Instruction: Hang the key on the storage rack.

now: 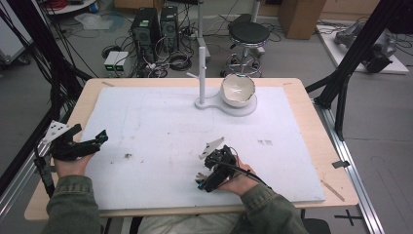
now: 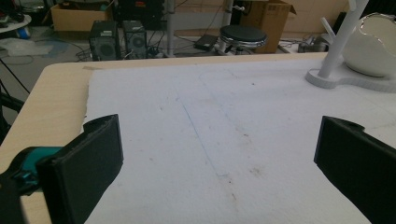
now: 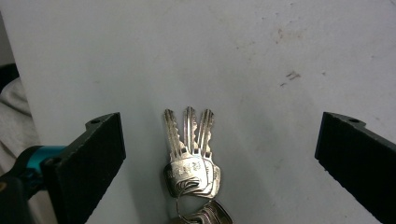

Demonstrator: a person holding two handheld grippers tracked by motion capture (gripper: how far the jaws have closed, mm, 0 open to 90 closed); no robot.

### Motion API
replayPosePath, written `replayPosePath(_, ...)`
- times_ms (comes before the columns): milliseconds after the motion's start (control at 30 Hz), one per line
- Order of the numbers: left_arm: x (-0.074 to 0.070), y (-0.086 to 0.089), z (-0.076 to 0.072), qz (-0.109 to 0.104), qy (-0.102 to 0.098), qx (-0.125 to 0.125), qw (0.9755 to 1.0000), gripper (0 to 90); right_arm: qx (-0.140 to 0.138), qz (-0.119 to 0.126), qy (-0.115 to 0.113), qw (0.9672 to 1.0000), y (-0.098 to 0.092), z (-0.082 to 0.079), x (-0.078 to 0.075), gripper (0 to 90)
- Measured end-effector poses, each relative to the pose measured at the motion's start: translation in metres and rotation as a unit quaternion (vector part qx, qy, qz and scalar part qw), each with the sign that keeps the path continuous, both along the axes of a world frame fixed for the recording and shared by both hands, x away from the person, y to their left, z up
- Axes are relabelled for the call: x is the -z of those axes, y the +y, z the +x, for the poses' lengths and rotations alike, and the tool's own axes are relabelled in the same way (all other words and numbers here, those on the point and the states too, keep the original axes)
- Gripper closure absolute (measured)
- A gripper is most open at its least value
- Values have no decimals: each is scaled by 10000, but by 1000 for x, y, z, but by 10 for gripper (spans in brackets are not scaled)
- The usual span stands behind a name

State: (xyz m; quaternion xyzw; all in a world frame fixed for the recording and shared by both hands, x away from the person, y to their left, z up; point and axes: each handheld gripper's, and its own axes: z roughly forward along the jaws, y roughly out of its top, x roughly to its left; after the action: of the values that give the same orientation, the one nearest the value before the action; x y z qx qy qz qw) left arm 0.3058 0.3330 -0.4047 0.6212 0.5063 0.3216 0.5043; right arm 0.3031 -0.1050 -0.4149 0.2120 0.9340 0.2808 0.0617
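Keys [image 3: 190, 154] lie flat on the white mat [image 1: 160, 126] near the front edge of the tabletop [image 1: 311, 141], a bunch of three silver blades fanned out on a ring. We see them between the spread jaws of the right gripper [image 3: 219, 154], touching neither jaw, with bare mat on both sides and nothing standing in the way. In the high view the right gripper [image 1: 200, 181] sits low over the mat just before the person's right hand [image 1: 238, 180].

Well apart, at the left edge of the tabletop, the left gripper [image 1: 100, 139] rests in the left hand [image 1: 70, 163], its jaws also spread wide and holding nothing; before it we see only stained mat.

Toward the far side stands a white stand [image 1: 202, 73] with an upright post on a flat base, and on that base, just beside the post, sits a white bowl [image 1: 237, 90]. We cannot tell whether anything lies in it. Beyond the tabletop, a black stool [image 1: 248, 36] and computer towers [image 1: 156, 27] stand on the floor.
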Motion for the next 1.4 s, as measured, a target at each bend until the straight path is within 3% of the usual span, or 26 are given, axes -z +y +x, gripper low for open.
replayPosePath(400,0,0,0,-7,-5,24,10000,17,-155,-332,72,9993,9,-3,8,6)
replayPosePath(467,0,0,0,-6,-4,24,10000,17,-193,-457,136,9987,10,-3,9,35)
replayPosePath(667,0,0,0,0,-2,25,10000,17,-159,-881,46,9960,16,-4,12,76)
replayPosePath(767,0,0,0,4,-2,24,10000,17,-167,-829,121,9963,17,-4,9,188)
replayPosePath(833,0,0,0,0,-3,25,10000,17,-160,-867,33,9961,17,-5,8,224)
replayPosePath(1000,0,1,0,4,-6,16,10000,17,-210,-878,117,9958,19,-5,5,328)
replayPosePath(1400,0,0,0,6,-1,30,10000,17,-251,-985,294,9944,23,-6,2,476)
